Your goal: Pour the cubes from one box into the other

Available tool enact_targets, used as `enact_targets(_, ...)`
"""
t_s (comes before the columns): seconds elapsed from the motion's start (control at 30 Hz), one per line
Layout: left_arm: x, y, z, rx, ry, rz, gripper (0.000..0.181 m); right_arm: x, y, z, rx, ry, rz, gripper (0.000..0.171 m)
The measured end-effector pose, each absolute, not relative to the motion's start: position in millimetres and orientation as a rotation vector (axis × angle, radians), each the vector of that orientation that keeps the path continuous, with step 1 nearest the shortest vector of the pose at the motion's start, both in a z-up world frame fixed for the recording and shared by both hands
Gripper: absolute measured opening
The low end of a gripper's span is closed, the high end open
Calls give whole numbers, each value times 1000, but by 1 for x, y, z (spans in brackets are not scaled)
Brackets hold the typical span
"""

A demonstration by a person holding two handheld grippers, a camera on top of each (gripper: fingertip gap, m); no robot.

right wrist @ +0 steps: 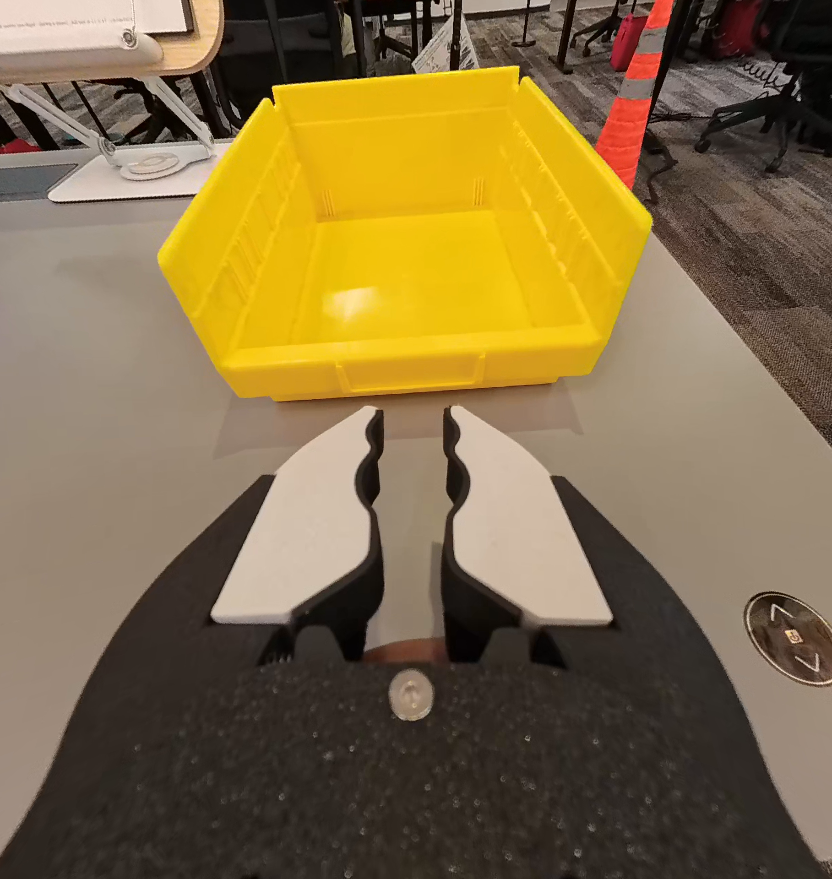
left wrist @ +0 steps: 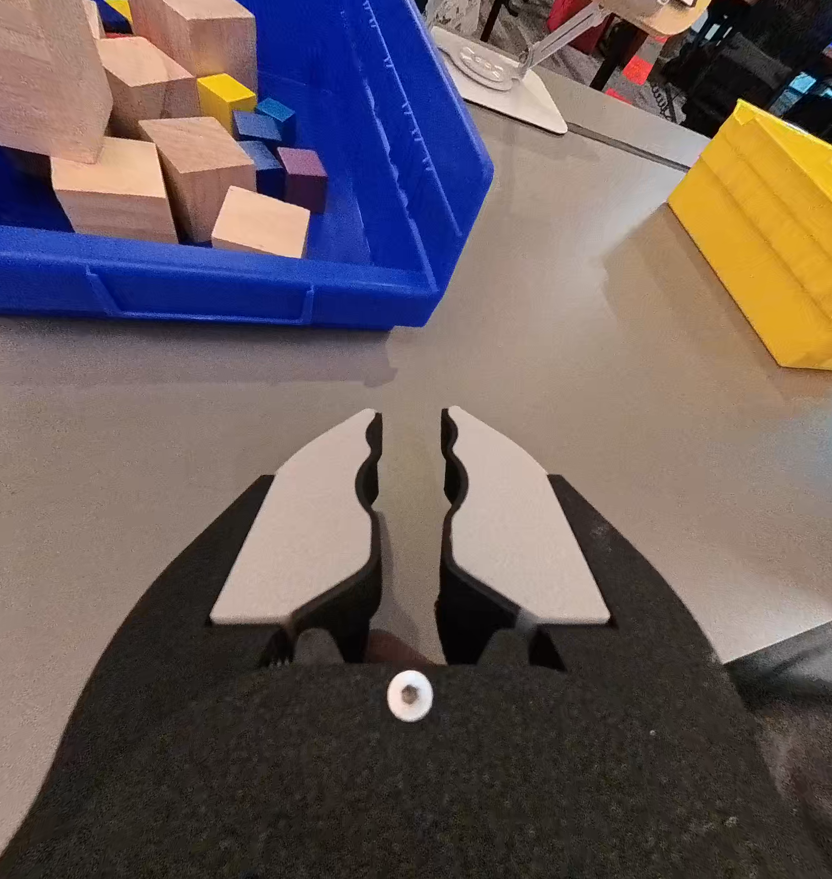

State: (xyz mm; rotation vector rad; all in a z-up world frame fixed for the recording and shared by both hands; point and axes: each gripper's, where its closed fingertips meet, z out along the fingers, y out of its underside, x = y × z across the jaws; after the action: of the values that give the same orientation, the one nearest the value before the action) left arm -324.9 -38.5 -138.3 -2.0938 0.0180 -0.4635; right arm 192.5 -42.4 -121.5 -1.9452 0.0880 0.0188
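Left wrist view: the left gripper (left wrist: 411, 414) hovers over the grey table (left wrist: 571, 404), fingers apart and empty; ahead to its left sits the blue bin (left wrist: 214, 285) heaped with wooden cubes (left wrist: 200, 166). The right gripper (right wrist: 413, 414), likewise parted and empty, faces the yellow bin (right wrist: 409, 366) just ahead.

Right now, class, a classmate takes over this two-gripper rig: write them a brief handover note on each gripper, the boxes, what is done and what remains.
Left gripper: open, holding nothing, over the grey table, short of the blue plastic box.
Right gripper: open, holding nothing, facing the yellow plastic box's front lip.
Blue box holds plain wooden cubes and small painted cubes. Yellow box is empty.
Done: nothing poured.
Left: grip the blue box, tip the cubes into the yellow one.
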Motion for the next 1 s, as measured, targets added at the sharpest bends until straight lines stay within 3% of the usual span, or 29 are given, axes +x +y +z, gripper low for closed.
enact_targets(0.83,-327,-41,-139,-2093,85,-458,25,188,-40,-124,-1960,69,32,23)
enact_targets(1.0,-334,-36,-116,-2044,99,-452,27,184,-44,-127,-1969,66,47,23)
